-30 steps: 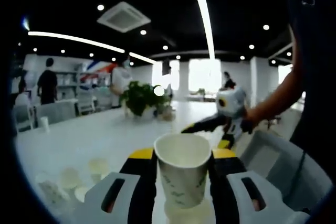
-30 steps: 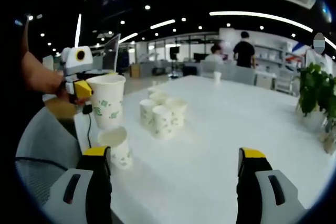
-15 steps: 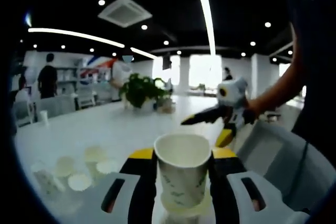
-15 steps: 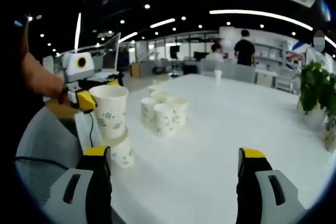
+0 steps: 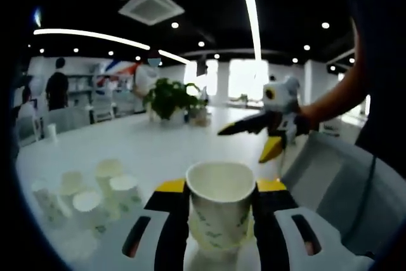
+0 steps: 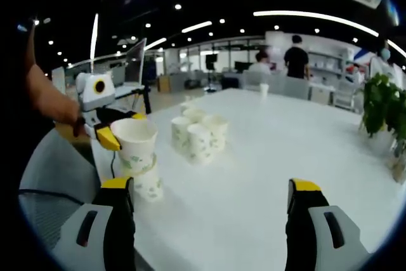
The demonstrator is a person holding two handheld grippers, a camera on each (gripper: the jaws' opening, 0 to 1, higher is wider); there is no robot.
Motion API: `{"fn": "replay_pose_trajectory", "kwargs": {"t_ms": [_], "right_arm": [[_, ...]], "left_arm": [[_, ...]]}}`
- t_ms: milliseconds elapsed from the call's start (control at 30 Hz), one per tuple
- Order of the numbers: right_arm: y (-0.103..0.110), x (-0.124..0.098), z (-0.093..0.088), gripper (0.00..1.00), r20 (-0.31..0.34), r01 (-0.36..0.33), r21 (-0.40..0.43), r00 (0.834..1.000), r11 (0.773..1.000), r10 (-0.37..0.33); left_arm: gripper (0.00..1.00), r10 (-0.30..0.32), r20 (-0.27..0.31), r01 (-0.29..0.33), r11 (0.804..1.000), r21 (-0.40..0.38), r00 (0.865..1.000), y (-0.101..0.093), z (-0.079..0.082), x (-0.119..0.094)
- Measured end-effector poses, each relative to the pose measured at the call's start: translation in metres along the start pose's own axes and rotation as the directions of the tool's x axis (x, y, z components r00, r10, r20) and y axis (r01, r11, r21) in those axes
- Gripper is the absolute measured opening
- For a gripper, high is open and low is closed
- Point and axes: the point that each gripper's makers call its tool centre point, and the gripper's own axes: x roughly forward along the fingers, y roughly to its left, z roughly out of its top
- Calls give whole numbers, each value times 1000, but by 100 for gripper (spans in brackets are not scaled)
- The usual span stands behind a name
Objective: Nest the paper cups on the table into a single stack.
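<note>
My left gripper (image 5: 221, 200) is shut on a white paper cup (image 5: 220, 211) with green marks. The held cup (image 6: 134, 146) sits partly down inside a second cup (image 6: 147, 185) that stands at the near left corner of the white table (image 6: 266, 176). A cluster of several more paper cups (image 6: 196, 136) stands further in on the table, and these cups (image 5: 89, 198) lie to the left in the left gripper view. My right gripper (image 6: 209, 211) is open above the table with nothing between its jaws. It shows as the other gripper (image 5: 269, 132) at the right of the left gripper view.
A potted plant (image 6: 382, 107) stands at the table's far right, the same plant (image 5: 170, 98) at centre back in the left gripper view. A single cup (image 6: 264, 90) stands on the far edge. A grey chair (image 6: 47, 176) is beside the near corner. People stand in the background.
My left gripper has lowered the held cup into the cup standing on the table. The right gripper has stayed open and still.
</note>
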Motion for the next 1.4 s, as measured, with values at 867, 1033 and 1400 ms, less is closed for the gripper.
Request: {"fn": "replay_pose_trajectory", "kwargs": {"t_ms": [867,1033,1400], "right_arm": [[1,-5,-3,99,3,7,9,1000,1000,-7],[1,-4,-3,99,6,6,12,1000,1000,-6],[0,-2,-1,99,11,4,12,1000,1000,-4]], "left_arm": [[39,16,-99,-10,998,64,995,0,-35,3],[44,19,-99,-15,999,46,995,2,-30,2],[85,102,-55,-104,994,-18,993,21,1,-1]]}}
